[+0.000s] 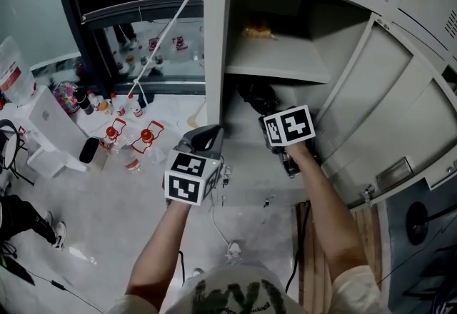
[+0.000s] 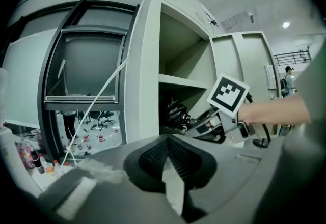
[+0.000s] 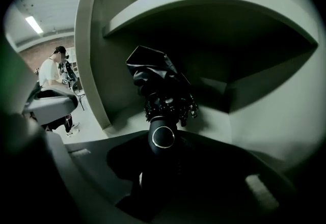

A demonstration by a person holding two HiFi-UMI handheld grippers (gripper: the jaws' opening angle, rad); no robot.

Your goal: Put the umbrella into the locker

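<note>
Right tool (image 1: 270, 111) is clamped on the handle of the folded black umbrella (image 3: 160, 88), canopy end inside the locker (image 1: 214, 34), in the lower compartment under the shelf (image 1: 278, 63); left tool (image 2: 170, 164) is closed on nothing, just outside. Risk: held at one end only, the umbrella could pivot in the jaws and snag loose fabric on the shelf edge, or tip back out on release.
</note>
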